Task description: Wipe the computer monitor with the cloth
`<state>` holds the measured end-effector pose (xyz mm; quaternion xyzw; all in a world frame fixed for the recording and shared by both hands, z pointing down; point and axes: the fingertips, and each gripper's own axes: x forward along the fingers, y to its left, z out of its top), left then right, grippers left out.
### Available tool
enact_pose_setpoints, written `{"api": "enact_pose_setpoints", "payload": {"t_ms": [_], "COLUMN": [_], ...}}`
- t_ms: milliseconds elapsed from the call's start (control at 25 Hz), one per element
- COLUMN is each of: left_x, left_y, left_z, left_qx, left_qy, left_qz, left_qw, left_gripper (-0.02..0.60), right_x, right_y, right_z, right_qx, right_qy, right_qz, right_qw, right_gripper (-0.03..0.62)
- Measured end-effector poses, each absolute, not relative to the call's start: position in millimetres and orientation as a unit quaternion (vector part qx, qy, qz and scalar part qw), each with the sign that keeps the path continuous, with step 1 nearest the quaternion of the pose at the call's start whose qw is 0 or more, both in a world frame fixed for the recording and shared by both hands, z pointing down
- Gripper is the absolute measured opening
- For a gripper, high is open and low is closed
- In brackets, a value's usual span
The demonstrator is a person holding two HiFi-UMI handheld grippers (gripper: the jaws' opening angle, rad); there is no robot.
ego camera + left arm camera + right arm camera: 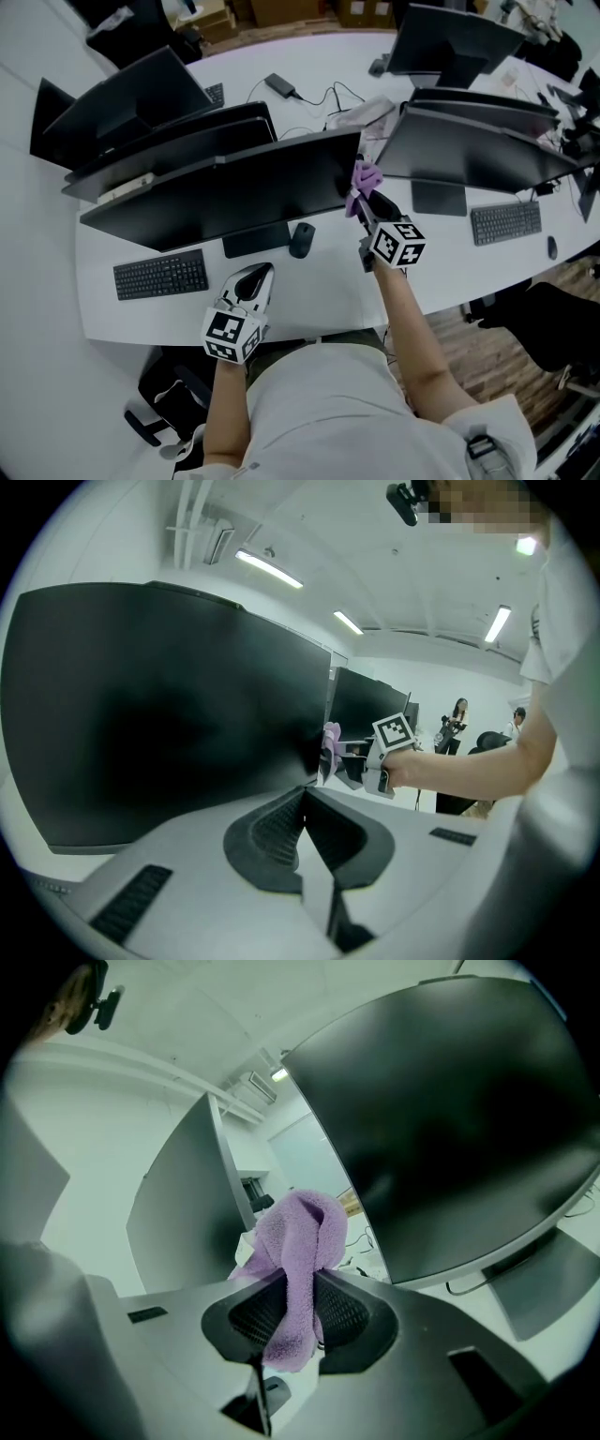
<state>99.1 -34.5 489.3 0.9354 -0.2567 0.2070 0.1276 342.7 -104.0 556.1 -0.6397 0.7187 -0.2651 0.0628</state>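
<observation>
White office desk [328, 281]. Your right gripper [364, 199] is clamped on the cloth [365, 174] at the right edge of the monitor [225, 192], which runs toward 9 o'clock. Left gripper [255, 279] closed, empty, farther off at 6 o'clock.

office: shared desk [328, 291], monitors [225, 192], keyboards [161, 275]

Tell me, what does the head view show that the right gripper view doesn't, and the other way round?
Only the head view: the left tool near the front edge of the white desk, a keyboard and a mouse.
Only the right gripper view: the ribbed pads seen up close, clamped on the purple cloth, and a ceiling light.
Both: the right tool, that cloth and a dark monitor screen.
</observation>
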Motion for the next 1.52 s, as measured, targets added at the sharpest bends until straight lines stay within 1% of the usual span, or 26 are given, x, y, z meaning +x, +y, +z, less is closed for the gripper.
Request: {"api": "enact_pose_setpoints", "payload": {"t_ms": [680,1240,1520], "left_x": [76.7,59.8,50.8], "left_y": [-48.4,-58.3,-59.9], "left_z": [508.4,514.3,514.8], "left_qx": [0.930,0.929,0.930], "left_qy": [-0.251,-0.245,-0.241], "left_qz": [0.224,0.233,0.232], "left_qw": [0.147,0.150,0.150], "left_gripper": [0.002,0.002,0.002], "right_x": [338.4,327.7,307.1], "right_y": [-89.7,-82.1,-74.7], "right_z": [649.2,682.2,691.8], "right_qx": [-0.661,-0.671,-0.658], "right_qy": [0.664,0.620,0.615], "right_qz": [-0.349,-0.404,-0.431], "right_qw": [0.027,0.048,0.053], "right_gripper": [0.098,0.098,0.100]}}
